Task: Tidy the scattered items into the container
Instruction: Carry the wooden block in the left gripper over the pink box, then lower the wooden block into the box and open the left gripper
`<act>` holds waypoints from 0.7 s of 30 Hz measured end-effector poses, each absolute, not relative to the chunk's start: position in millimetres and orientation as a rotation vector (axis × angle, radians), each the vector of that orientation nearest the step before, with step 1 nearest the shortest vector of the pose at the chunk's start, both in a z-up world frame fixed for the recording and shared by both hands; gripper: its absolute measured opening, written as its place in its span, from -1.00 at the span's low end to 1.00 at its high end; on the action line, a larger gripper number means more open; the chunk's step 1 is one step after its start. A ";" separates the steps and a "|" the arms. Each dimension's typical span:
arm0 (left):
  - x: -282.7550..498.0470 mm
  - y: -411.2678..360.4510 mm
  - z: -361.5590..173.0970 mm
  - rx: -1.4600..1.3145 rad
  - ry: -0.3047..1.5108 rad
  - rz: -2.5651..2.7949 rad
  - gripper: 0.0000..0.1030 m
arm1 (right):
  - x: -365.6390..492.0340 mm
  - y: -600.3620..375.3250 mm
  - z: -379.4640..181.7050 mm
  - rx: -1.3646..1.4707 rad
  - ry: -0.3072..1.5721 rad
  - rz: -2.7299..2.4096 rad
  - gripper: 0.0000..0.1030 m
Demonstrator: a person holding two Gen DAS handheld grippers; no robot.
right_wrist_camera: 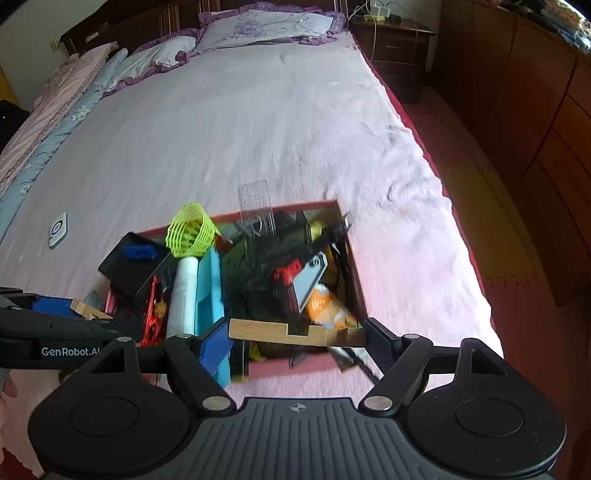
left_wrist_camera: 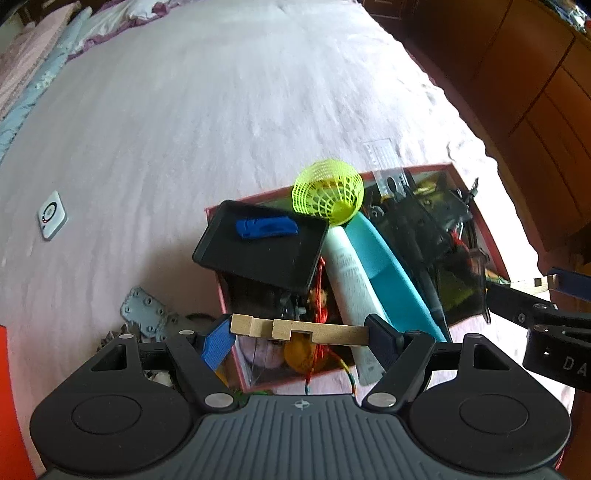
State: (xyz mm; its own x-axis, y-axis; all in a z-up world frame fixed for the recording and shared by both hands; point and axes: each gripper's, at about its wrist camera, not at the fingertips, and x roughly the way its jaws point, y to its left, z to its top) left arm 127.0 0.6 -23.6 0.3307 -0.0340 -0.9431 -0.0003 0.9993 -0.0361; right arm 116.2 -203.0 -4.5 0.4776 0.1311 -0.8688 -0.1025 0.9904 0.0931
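A red-walled box [left_wrist_camera: 491,243] sits on the pink bedspread, crammed with items. Among them are a yellow-green shuttlecock [left_wrist_camera: 328,192], a black tray [left_wrist_camera: 258,254] with a blue piece on it, a white tube [left_wrist_camera: 351,273] and a teal case [left_wrist_camera: 391,273]. My left gripper [left_wrist_camera: 299,334] is shut on a notched wooden bar [left_wrist_camera: 332,334], held crosswise above the box's near left part. My right gripper [right_wrist_camera: 297,338] is shut on a second notched wooden bar [right_wrist_camera: 258,328] above the near edge of the box [right_wrist_camera: 295,365]. Each view shows the other gripper at its side.
A small white device [left_wrist_camera: 53,215] lies on the bed to the left. A grey hinge-like plate [left_wrist_camera: 144,312] lies beside the box's left wall. The bed's right edge drops to a red floor beside wooden cabinets [right_wrist_camera: 535,110]. Pillows [right_wrist_camera: 258,26] lie at the far end.
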 end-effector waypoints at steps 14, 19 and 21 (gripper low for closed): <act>144.2 4.0 -29.4 -0.075 1.230 -0.002 0.48 | 157.1 -184.2 -13.3 0.018 1.039 0.158 0.52; 145.3 4.8 -28.7 -0.079 1.231 0.014 0.57 | 161.8 -180.8 -11.6 0.025 1.031 0.156 0.52; 144.9 5.6 -27.7 -0.079 1.230 0.020 0.59 | 160.9 -181.5 -10.9 0.031 1.031 0.153 0.52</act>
